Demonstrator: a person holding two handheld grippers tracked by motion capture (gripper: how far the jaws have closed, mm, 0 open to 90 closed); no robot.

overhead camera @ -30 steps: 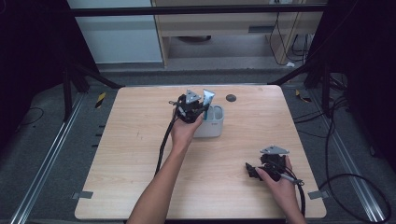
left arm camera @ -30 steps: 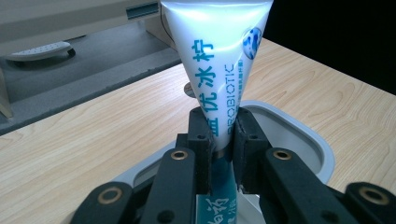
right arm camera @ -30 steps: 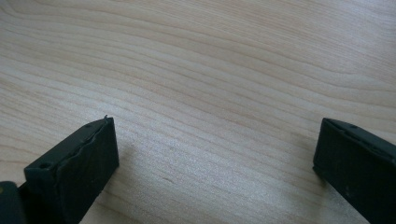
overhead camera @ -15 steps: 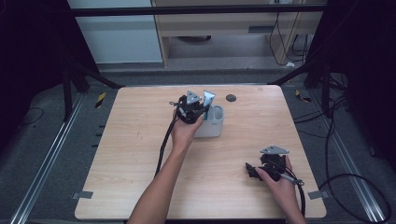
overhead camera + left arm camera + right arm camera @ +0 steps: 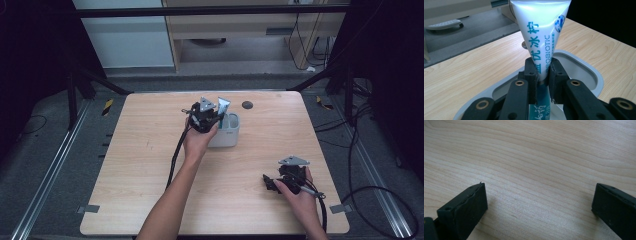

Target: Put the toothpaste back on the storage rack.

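Pale wooden table (image 5: 150,165) on grey floor (image 5: 45,165), dark surroundings.

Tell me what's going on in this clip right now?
A person at a wooden table works with a hand-held gripper in each hand. The left hand-held gripper is clamped on a white toothpaste tube, holding it upright in a white holder cup near the table's far middle. The tube's lower end is inside the cup, its flat crimped end pointing up. The right hand-held gripper sits low over bare wood at the near right, jaws wide apart, holding nothing.
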